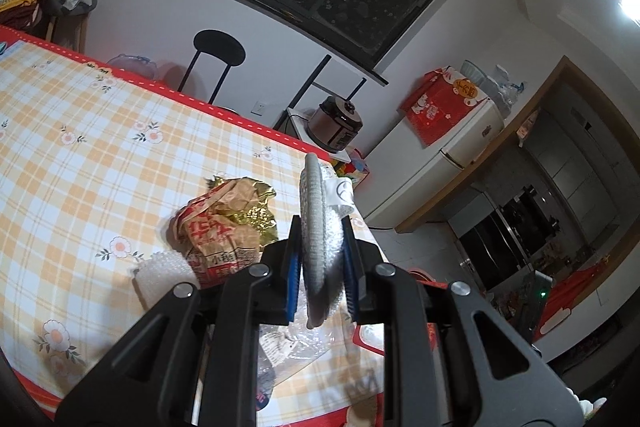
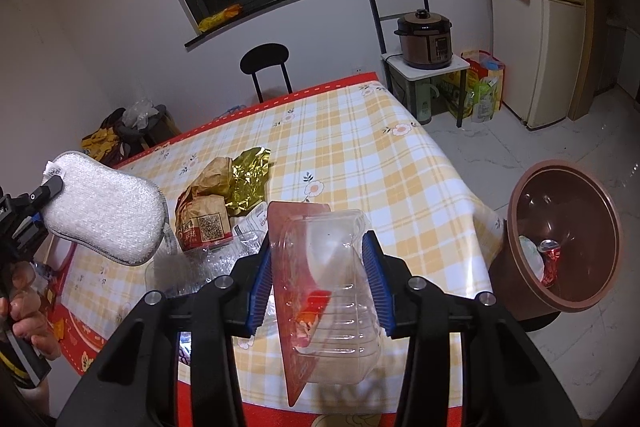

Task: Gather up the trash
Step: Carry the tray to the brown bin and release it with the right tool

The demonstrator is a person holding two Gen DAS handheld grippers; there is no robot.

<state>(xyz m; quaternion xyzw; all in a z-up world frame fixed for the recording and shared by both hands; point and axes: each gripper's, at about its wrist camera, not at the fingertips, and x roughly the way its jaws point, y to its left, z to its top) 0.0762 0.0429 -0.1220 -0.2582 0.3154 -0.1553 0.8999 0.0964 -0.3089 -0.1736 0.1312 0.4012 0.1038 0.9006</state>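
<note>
The right gripper (image 2: 318, 281) is pinching a clear plastic clamshell box (image 2: 328, 279) with a red base; its blue fingers (image 2: 376, 283) press on both sides of the box, which hangs above the near edge of the table (image 2: 400, 167). The left gripper (image 1: 322, 267) has its fingers closed on a grey sponge (image 1: 316, 227), held off the table at about 9 o'clock in the right wrist view.

The step in hand seems to be carrying the box to the brown trash bin (image 2: 560, 239), which stands on the floor at about 3 o'clock from the box and already has some waste inside.

Next, I think the right hand must swing toward the bin's mouth and spread its fingers only when the box is above it. A crumpled paper bag (image 2: 208, 211) and gold foil (image 2: 250, 179) remain on the table at 11 o'clock.
</note>
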